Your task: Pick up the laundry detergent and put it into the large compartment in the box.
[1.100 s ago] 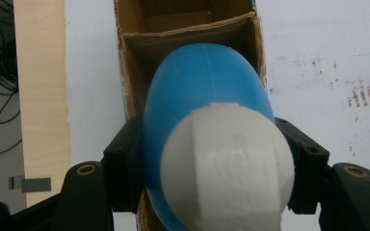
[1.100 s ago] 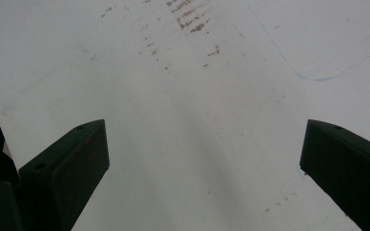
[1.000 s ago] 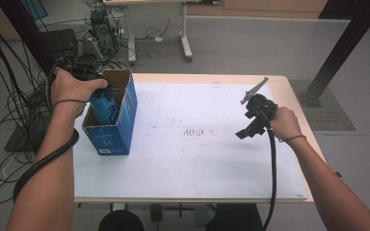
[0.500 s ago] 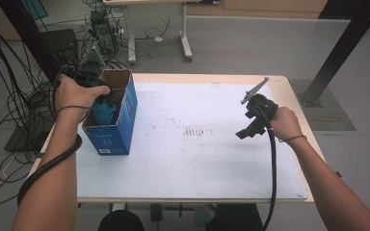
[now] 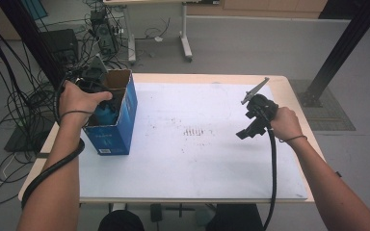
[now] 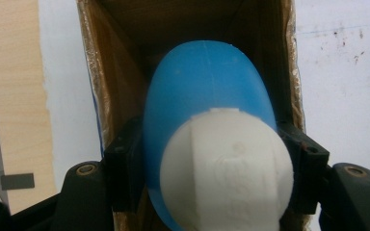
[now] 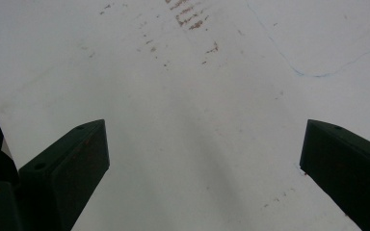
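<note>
A blue bottle [image 6: 207, 101] with a white cap [image 6: 229, 171] hangs inside an open blue cardboard box [image 5: 118, 120] at the table's left side. My left gripper [image 6: 217, 168] is shut on the bottle, its black jaws pressing both sides just above the cap. In the high view the bottle [image 5: 107, 114] shows as a blue patch under the hand, sunk into the box mouth. My right gripper [image 5: 243, 134] hovers over the right part of the white table cover, and in the right gripper view its fingers [image 7: 70, 166] stand wide apart with nothing between them.
The white table cover [image 5: 197, 159] carries faint brown marks near its middle. Cables and equipment lie on the floor at the far left. A black post stands at the far right. The box's brown inner walls [image 6: 125, 96] enclose the bottle closely.
My left hand has sunk, lowering the blue bottle deeper into the box. The right gripper has stayed where it was.
</note>
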The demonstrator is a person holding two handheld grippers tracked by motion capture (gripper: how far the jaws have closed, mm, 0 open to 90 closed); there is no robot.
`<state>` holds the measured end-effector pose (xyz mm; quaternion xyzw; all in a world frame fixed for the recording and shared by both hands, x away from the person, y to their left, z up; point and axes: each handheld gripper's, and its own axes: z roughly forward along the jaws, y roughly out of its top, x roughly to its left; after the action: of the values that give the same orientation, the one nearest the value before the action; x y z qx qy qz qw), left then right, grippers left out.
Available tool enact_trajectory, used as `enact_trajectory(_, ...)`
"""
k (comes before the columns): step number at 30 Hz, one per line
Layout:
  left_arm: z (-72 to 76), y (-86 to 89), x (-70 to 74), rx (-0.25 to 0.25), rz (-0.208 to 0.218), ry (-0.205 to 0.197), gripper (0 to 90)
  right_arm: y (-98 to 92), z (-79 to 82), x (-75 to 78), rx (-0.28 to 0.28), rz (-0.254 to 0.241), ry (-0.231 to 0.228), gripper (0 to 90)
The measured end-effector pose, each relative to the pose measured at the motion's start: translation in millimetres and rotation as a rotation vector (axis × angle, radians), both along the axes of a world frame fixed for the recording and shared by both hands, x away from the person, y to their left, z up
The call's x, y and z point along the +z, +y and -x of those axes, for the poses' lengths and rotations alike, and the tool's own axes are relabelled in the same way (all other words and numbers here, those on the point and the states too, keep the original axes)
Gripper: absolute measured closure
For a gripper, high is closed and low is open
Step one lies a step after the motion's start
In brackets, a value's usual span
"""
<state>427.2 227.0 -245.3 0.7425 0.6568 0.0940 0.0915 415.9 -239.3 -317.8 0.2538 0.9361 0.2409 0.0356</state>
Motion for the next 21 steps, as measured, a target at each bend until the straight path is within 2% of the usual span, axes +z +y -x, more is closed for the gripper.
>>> enact_trajectory(14, -1.5, 2.2, -13.9, 0.004, -0.003, 0.031, 37.8, 0.0, -0.3, -1.6, 0.0, -0.004, 0.001, 3.1)
enact_trajectory(21, -1.7, 0.8, -15.0, -0.002, -0.01, 0.034, 37.8, 0.6, -0.6, -2.7, -0.001, -0.002, 0.006, 3.1)
